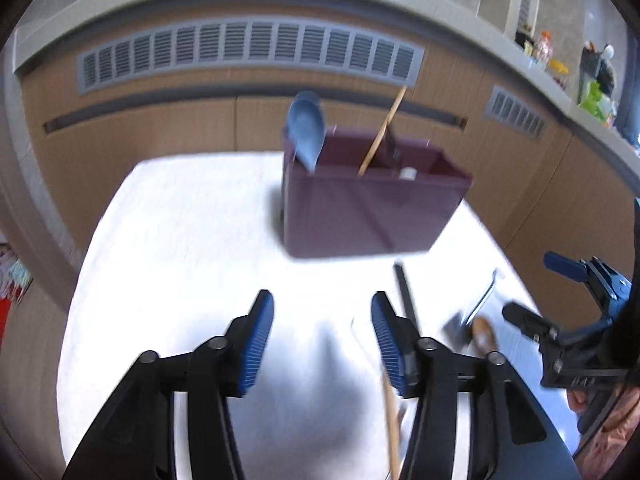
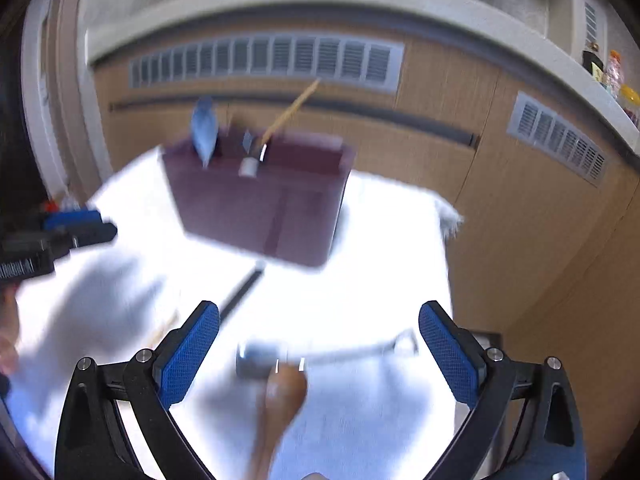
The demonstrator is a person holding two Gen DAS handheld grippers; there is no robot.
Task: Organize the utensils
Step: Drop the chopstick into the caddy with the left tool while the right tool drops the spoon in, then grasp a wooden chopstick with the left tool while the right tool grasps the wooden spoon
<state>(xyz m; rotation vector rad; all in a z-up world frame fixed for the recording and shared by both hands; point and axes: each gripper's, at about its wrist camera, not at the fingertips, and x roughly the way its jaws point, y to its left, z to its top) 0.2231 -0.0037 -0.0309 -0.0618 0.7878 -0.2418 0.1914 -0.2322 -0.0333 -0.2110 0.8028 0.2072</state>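
Note:
A maroon utensil box (image 1: 372, 208) stands on the white table (image 1: 180, 232); it also shows in the right wrist view (image 2: 264, 208). A blue scoop (image 1: 306, 128) and a wooden stick (image 1: 384, 128) stand in it. My left gripper (image 1: 322, 336) is open and empty above the table. My right gripper (image 2: 320, 340) is open over a brown wooden spoon (image 2: 280, 396), a grey-headed metal utensil (image 2: 260, 358) and its metal handle (image 2: 352, 354). A black utensil (image 2: 242, 294) lies near the box. The right gripper also shows at the right of the left wrist view (image 1: 560, 296).
Wooden cabinets with grey vents (image 1: 248, 48) run behind the table. A counter at the right carries bottles and bags (image 1: 568, 68). A wooden stick (image 1: 392, 420) lies under my left gripper's right finger. The table's right edge (image 2: 444, 240) is near the cabinets.

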